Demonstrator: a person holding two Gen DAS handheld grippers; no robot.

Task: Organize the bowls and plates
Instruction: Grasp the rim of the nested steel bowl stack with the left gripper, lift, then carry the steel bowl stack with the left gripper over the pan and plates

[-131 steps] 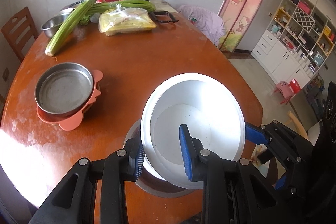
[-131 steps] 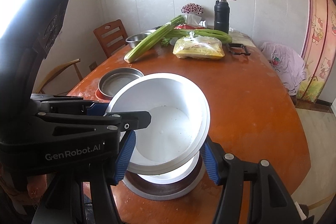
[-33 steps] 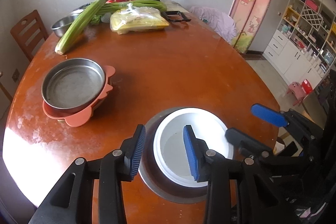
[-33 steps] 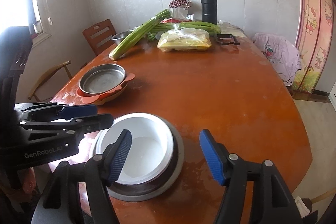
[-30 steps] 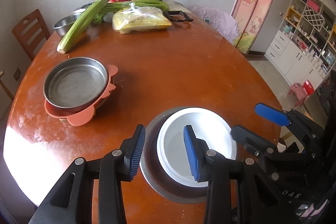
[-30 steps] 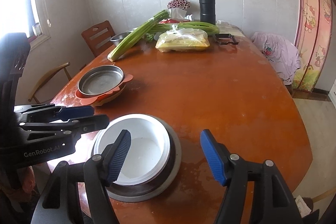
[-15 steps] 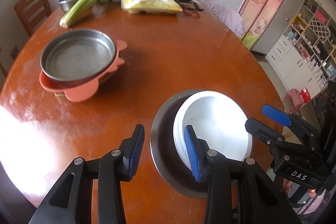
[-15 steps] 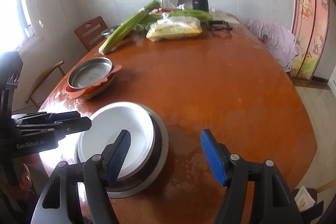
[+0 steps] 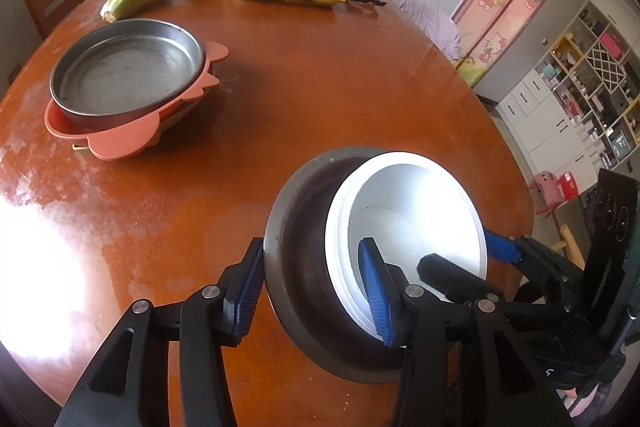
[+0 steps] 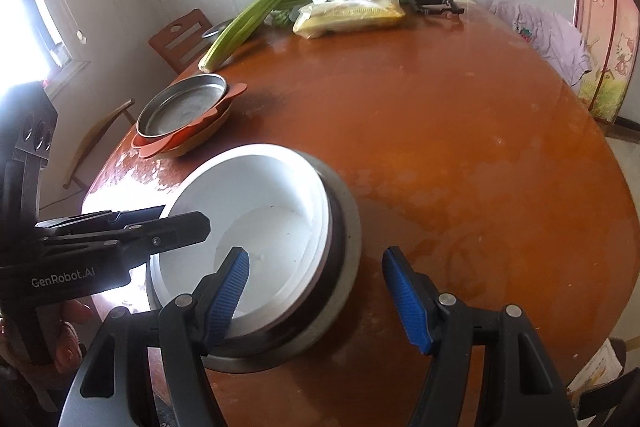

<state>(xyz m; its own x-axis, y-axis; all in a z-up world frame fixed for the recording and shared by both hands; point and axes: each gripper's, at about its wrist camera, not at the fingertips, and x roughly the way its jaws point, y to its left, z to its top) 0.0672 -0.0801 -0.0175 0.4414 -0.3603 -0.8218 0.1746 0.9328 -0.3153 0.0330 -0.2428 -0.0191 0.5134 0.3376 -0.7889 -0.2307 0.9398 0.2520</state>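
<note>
Bright daylight from a window (image 10: 24, 27) at left, blown out. Hard glare on the wooden table (image 9: 360, 99) near its left edge and inside the white bowl (image 9: 416, 211) (detail lost there). Soft shadows beside the dishes. Strong fisheye bending, black vignette corners. Focus sharp, no motion blur.

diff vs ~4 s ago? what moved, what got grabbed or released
The white bowl, then held up by both grippers, now sits nested in the steel bowl, released. The left gripper has just been opening and straddles both bowls' rims; the right gripper straddles the far rims. The steel plate on the orange plate stayed put.
</note>
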